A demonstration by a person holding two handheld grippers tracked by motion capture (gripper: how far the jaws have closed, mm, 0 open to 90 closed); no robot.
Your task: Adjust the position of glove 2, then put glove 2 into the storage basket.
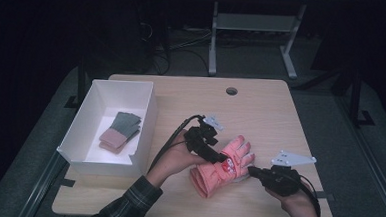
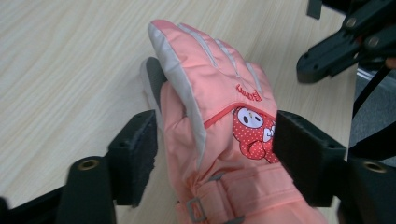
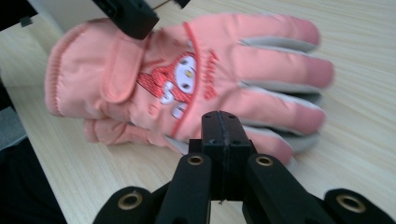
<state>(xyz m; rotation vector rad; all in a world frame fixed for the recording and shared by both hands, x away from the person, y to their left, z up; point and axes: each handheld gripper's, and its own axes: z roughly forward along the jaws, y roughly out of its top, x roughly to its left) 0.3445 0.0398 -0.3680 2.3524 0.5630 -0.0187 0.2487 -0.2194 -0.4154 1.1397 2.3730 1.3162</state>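
A salmon-pink winter glove (image 1: pixel 223 165) (image 2: pixel 215 93) (image 3: pixel 187 84) with a cartoon patch lies on the wooden table (image 1: pixel 270 117), fingers pointing away from me. A second glove edge (image 2: pixel 152 79) peeks out beneath it. My left gripper (image 1: pixel 218 157) (image 2: pixel 215 149) straddles the glove near its wrist strap, jaws open on either side of it. My right gripper (image 1: pixel 252 170) (image 3: pixel 223 123) hovers at the glove's right edge by the fingers, its jaws pressed together with nothing between them.
A white open box (image 1: pixel 145 116) stands at the table's left, holding folded pink and grey-green cloth pieces (image 1: pixel 120 129). A cable hole (image 1: pixel 231 91) is near the far edge. Bare tabletop stretches behind and to the right of the glove.
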